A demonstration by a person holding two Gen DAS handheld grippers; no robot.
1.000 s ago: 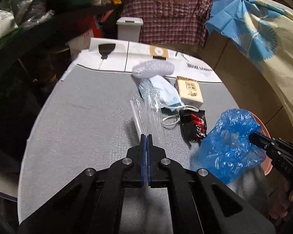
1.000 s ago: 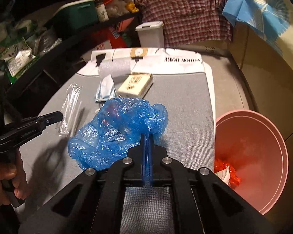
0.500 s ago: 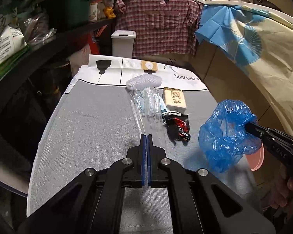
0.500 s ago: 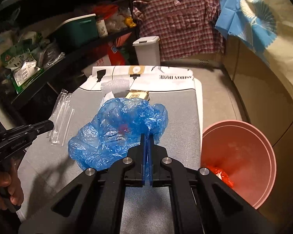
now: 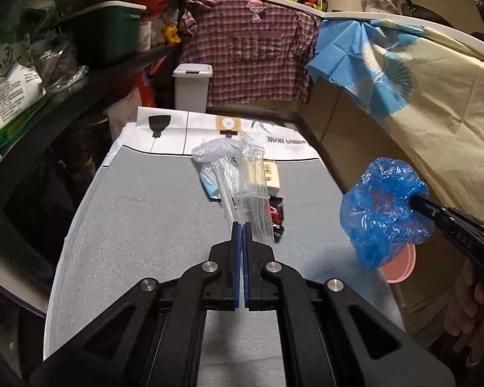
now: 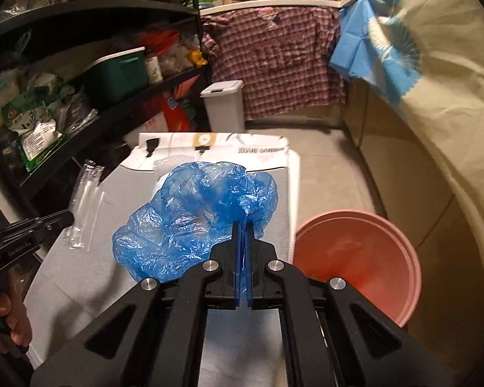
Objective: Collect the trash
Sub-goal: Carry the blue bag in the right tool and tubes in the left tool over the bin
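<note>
My left gripper (image 5: 242, 224) is shut on a clear plastic wrapper (image 5: 250, 187) and holds it up above the grey table (image 5: 138, 213). My right gripper (image 6: 242, 224) is shut on a crumpled blue plastic bag (image 6: 196, 219), lifted off the table; the bag also shows in the left wrist view (image 5: 384, 206). A pink bin (image 6: 358, 258) stands on the floor right of the table, just right of the bag. Left on the table are a blue face mask (image 5: 209, 183), a tan box (image 5: 271, 174), a red-black wrapper (image 5: 276, 216) and a white bubble-wrap wad (image 5: 211, 151).
A white lidded bin (image 6: 224, 106) stands beyond the table's far end. Dark shelves (image 6: 90, 103) full of goods line the left side. A cloth-covered counter (image 6: 435, 129) runs along the right. A printed white sheet (image 5: 190, 129) covers the table's far end.
Both grippers have risen. The clear wrapper has come up off the table with my left gripper. The blue bag has lifted and moved right, toward the pink bin.
</note>
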